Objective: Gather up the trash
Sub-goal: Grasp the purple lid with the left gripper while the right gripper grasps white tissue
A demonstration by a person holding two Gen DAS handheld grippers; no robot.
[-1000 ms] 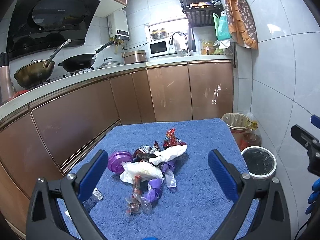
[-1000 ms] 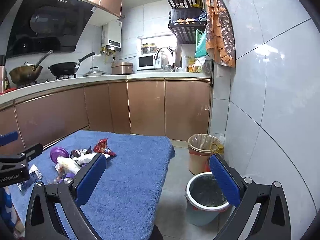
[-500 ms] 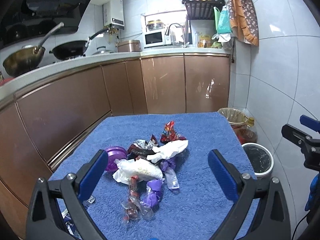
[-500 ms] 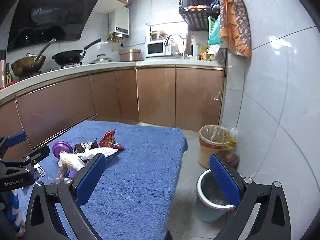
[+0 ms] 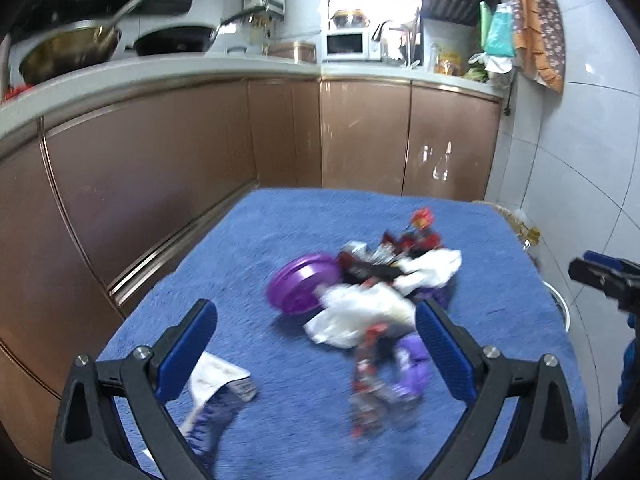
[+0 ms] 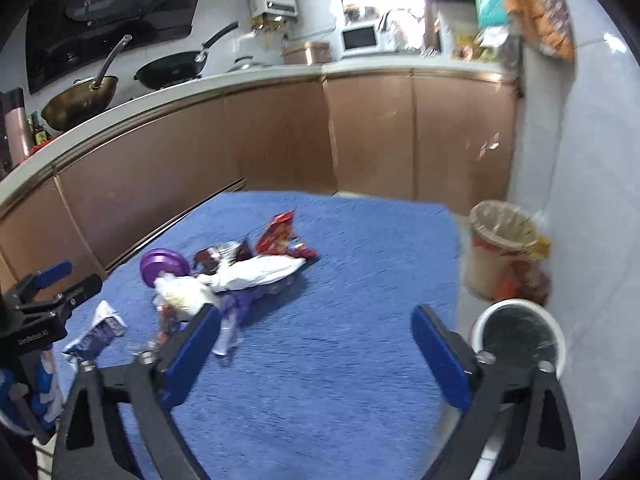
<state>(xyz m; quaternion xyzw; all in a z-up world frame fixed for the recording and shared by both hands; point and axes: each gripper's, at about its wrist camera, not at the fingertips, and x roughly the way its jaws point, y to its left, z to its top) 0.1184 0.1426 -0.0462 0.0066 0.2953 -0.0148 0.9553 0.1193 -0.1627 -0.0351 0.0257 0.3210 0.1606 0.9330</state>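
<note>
The trash [image 5: 380, 304] lies heaped mid-counter [image 5: 280, 240]. The left gripper [image 5: 316, 354] hangs over it, fingers wide and empty; the right gripper [image 6: 316, 350] is closing on nothing. Likely the approach step: next, pinch one wrapper, then carry it to the bin [image 6: 520, 338].

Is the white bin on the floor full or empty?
Mostly empty: the white bin shows a dark, bare inside. Blur hides any small scraps.

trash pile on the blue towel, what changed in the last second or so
Both grippers came closer to the trash pile. The left gripper is open and empty. The right gripper swung from the floor bins toward the pile; its jaws are closing with nothing between them. The pile, purple lid and white bucket stayed put.
</note>
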